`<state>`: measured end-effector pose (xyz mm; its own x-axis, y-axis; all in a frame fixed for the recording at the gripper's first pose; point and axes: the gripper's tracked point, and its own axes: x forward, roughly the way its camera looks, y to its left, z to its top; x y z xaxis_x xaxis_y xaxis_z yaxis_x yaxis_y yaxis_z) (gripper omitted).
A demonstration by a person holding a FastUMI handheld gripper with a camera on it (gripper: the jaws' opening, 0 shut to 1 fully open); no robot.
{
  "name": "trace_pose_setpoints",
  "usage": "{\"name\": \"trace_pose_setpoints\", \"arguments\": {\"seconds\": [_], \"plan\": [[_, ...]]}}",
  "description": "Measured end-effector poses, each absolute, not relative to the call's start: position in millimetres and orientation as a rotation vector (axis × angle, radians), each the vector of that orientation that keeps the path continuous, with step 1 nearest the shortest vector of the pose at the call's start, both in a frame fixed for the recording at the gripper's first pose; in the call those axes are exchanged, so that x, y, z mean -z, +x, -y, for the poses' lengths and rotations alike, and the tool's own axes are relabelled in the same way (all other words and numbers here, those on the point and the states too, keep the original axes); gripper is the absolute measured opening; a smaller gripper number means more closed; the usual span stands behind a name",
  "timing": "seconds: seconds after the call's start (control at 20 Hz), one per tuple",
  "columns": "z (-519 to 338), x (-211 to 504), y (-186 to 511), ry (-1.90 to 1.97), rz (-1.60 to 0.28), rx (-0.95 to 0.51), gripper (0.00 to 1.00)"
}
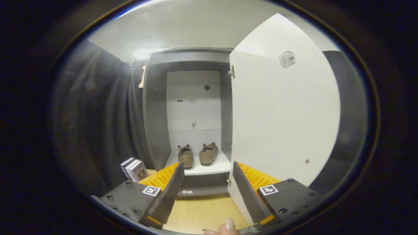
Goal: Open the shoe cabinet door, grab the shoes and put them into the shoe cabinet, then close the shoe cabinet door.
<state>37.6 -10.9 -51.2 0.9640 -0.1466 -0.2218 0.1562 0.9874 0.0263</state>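
The shoe cabinet (156,107) stands ahead with its white door (284,114) swung wide open on the right. Two brown shoes (185,156) (208,152) sit side by side on the cabinet's bottom shelf (212,168), heels toward me. My gripper (207,173) is open, its fingers spread wide just short of the shelf's front edge, with nothing between them. The right finger (246,191) lies close to the lower edge of the open door.
A few books (133,169) stand on the floor left of the cabinet, against the dark curtain (98,120). The wooden floor (202,212) runs between the fingers. A person's fingertips (227,227) show below the gripper.
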Motion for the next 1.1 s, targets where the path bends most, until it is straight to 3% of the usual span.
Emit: {"name": "trace_pose_setpoints", "arguments": {"seconds": [0.55, 1.1], "plan": [[111.9, 27.0, -63.7, 0.037, -0.213, 0.415, 0.94], [267.9, 16.9, -43.2, 0.04, -0.182, 0.393, 0.94]]}}
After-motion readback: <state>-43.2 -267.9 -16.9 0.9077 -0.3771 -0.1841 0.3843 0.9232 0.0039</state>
